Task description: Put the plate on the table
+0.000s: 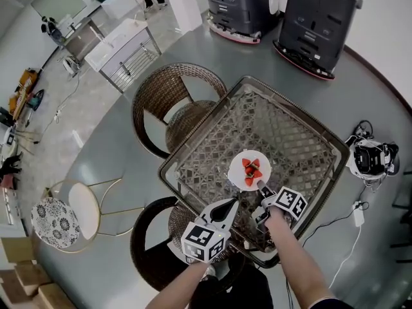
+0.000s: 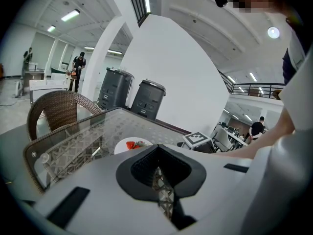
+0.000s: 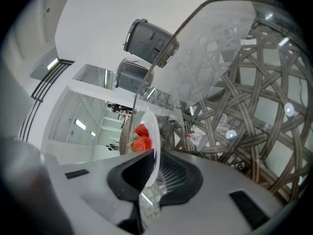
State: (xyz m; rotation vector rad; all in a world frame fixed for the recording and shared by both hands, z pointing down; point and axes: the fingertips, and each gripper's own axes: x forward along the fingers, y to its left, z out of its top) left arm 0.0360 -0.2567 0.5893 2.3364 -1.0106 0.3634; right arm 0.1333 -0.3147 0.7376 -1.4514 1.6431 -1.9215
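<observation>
Two tongs are over the glass table: the right gripper is clenched on the rim of the white plate at its 5 o'clock edge, with red strawberries piled at the plate's middle. The plate is over the table's near half, toward 6 o'clock. The left gripper hovers at the plate's 7 o'clock, jaws drawn together on nothing.

Head view looks steeply down on the whole desk from above. Left gripper view sits low at the near edge, facing across the top. Right gripper view is rolled sideways, v. close to the plate. All three share plate & grey bins.
</observation>
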